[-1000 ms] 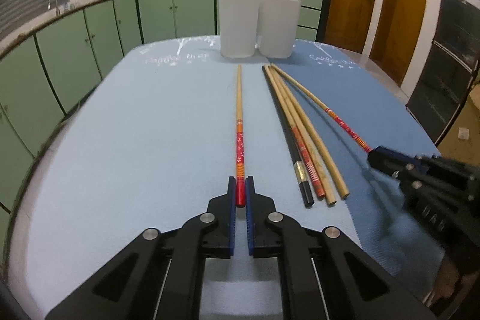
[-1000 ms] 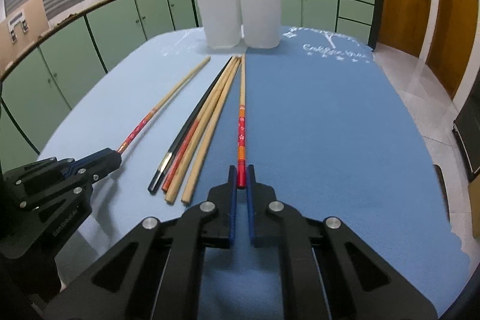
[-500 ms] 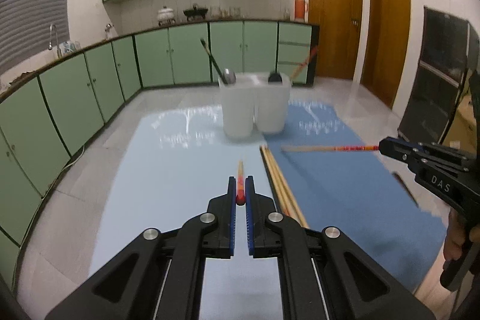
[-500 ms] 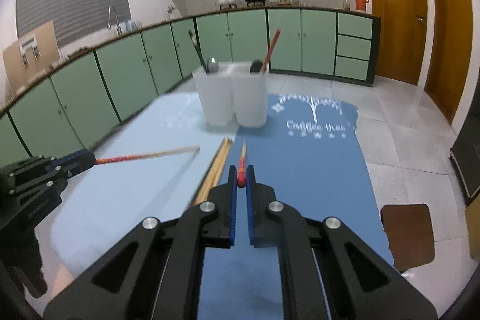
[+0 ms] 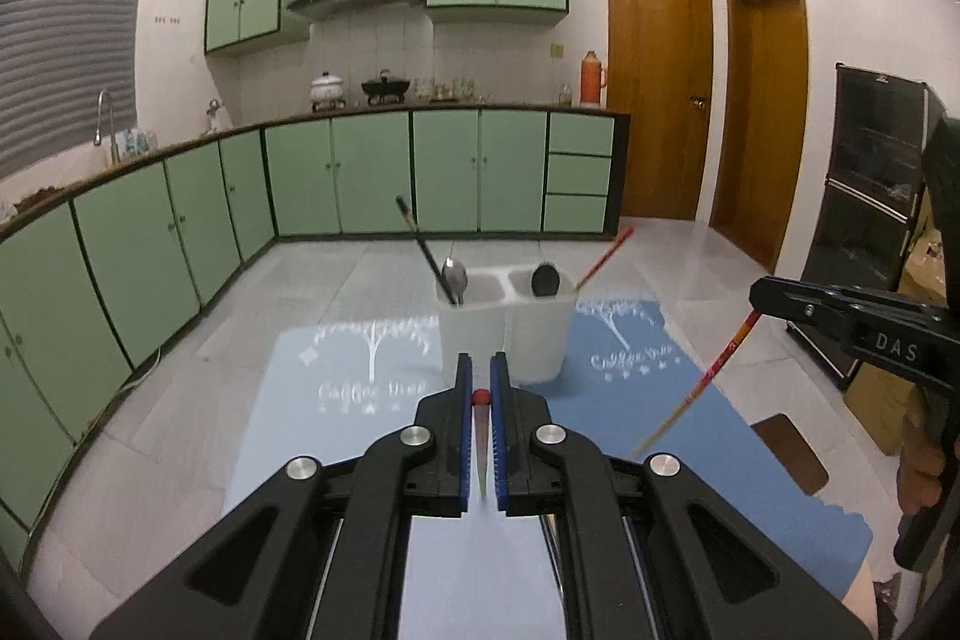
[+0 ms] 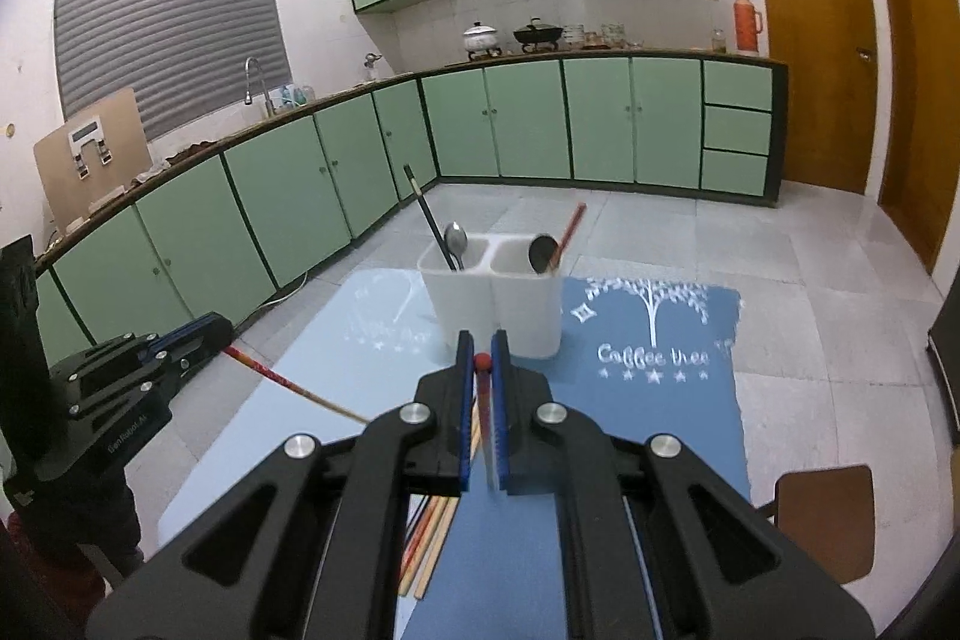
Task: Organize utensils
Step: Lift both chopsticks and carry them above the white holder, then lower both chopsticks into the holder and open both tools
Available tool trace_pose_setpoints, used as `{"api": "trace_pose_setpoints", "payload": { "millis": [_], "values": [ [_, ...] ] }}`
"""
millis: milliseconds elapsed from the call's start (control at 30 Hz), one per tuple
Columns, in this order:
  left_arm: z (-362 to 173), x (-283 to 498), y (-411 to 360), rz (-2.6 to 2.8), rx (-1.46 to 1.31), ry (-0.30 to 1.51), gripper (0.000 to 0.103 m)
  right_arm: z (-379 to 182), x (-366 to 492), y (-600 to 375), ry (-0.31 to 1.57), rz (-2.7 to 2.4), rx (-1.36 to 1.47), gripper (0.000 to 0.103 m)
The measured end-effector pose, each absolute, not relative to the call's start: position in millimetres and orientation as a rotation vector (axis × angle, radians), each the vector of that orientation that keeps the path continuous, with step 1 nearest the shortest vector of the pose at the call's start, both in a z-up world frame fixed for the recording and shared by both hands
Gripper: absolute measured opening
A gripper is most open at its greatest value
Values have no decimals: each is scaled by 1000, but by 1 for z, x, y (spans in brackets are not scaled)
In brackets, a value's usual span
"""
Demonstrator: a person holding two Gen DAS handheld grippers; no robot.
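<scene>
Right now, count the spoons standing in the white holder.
2. A silver spoon stands in the left compartment of the holder; a dark spoon in its right compartment. Others may be hidden inside.

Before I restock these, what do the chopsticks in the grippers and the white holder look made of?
Chopsticks: likely wood or bamboo, tan shaft with glossy red patterned lacquer at the gripped end. Holder: probably matte white plastic, smooth and slightly translucent.
</scene>
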State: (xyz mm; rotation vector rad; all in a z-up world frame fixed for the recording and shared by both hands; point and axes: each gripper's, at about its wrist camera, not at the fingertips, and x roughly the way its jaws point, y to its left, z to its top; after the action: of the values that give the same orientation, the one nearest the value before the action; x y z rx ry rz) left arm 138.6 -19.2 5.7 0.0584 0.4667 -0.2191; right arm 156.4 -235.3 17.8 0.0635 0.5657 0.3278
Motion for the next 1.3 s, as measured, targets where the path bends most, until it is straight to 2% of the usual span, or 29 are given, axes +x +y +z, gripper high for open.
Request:
{"api": "trace_pose_setpoints", "payload": {
  "millis": [433, 667, 1000, 1300],
  "values": [
    [73, 172, -23, -255, 24, 313, 5, 103, 208, -243, 437, 379, 70, 5],
    [110, 219, -36, -239, 27, 212, 5, 134, 256, -244, 356, 331, 69, 5],
    [72, 303, -54, -219, 25, 265, 5, 91, 334, -240, 414, 297, 84, 5],
    [25, 337, -51, -235, 10, 386, 6, 46, 361, -226, 518, 332, 89, 5]
  ]
}}
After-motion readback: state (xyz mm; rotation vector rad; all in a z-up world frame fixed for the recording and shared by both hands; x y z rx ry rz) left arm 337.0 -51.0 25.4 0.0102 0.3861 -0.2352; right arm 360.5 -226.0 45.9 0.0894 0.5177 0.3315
